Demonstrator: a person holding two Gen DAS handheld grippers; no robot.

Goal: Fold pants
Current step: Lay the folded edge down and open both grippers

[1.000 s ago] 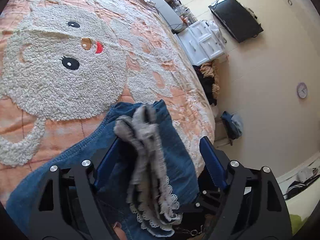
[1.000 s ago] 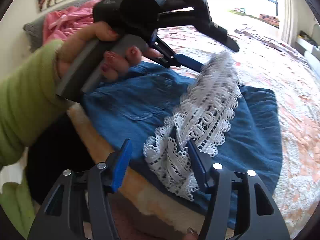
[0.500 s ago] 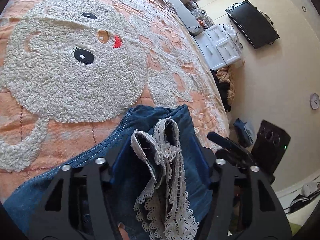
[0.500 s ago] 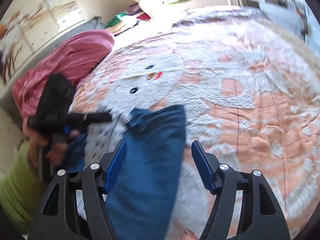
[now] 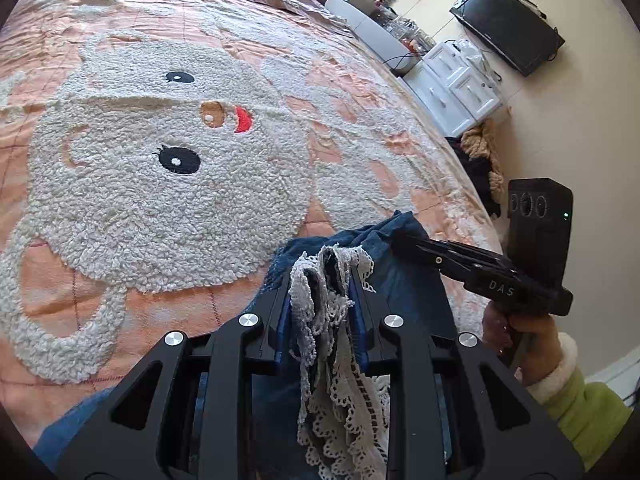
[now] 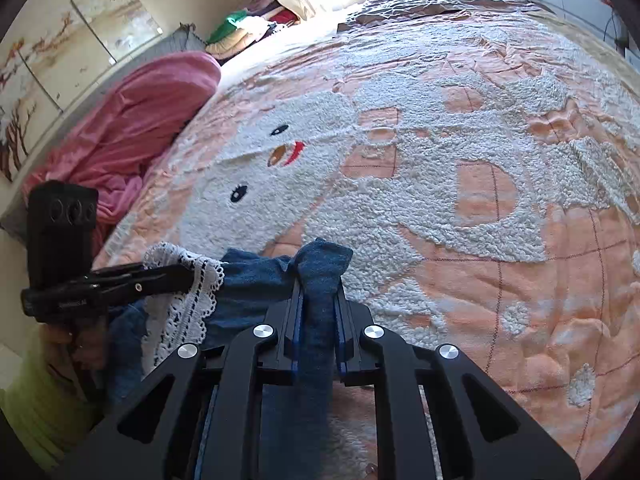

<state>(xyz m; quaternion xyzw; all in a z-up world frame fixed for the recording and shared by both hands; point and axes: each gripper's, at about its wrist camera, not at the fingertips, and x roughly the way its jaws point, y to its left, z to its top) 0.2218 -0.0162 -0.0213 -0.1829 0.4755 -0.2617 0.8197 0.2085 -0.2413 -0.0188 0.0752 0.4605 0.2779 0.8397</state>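
Observation:
The pants [image 5: 404, 292] are blue denim with a white lace trim [image 5: 340, 380]. They lie bunched at the near edge of the bed. My left gripper [image 5: 322, 280] is shut on the lace-trimmed end of the pants. My right gripper [image 6: 318, 284] is shut on a plain denim fold of the pants [image 6: 320, 304]. The right gripper also shows in the left wrist view [image 5: 404, 242], at the right, gripping the denim. The left gripper shows in the right wrist view [image 6: 188, 276], at the left, gripping the lace [image 6: 180, 312].
The bed carries an orange quilt with a fluffy white bear face [image 5: 160, 176]. A pink blanket [image 6: 132, 120] lies bunched at the bed's head. Beyond the bed's right edge are white drawers [image 5: 460, 88], a television [image 5: 508, 26] and a clothes pile [image 5: 480, 160].
Both grippers have closed on the pants: the left on the lace end, the right on a denim fold. The right gripper swung round from the near side to face across the bed.

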